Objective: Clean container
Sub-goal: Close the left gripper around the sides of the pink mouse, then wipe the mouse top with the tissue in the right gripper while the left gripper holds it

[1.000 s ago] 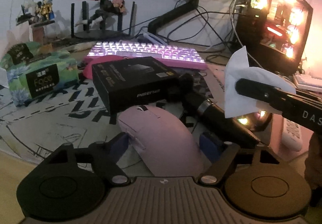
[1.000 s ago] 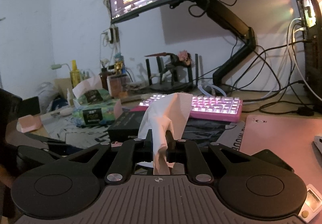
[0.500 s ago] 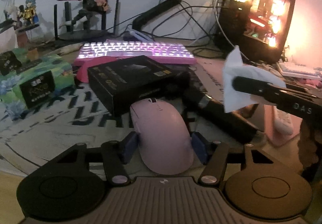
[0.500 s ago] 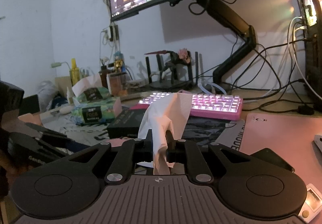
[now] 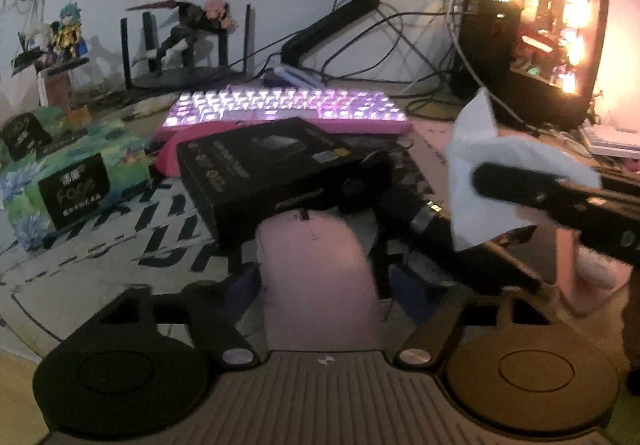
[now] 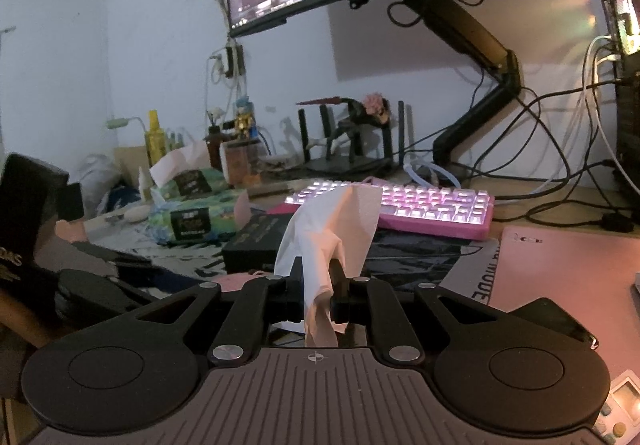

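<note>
A pink computer mouse [image 5: 316, 265] lies on the printed desk mat, between the blue pads [image 5: 412, 295] of my left gripper [image 5: 324, 285], which hold it from both sides. My right gripper [image 6: 318, 285] is shut on a crumpled white tissue [image 6: 332, 229] that stands up above its fingers. In the left wrist view that right gripper [image 5: 484, 179] comes in from the right with the tissue [image 5: 500, 161], above and to the right of the mouse without touching it. A black carton [image 5: 272, 169] sits just behind the mouse.
A lit pink keyboard [image 5: 288, 109] lies behind the carton. A green tissue pack [image 5: 68, 173] is at the left and a dark cylinder [image 5: 420, 217] right of the mouse. A glowing PC case [image 5: 548, 25], cables and a monitor arm [image 6: 472, 45] fill the back right.
My left gripper has moved forward so the mouse sits centred between its pads, and the pads have drawn in on it. The right gripper with the tissue has barely moved.
</note>
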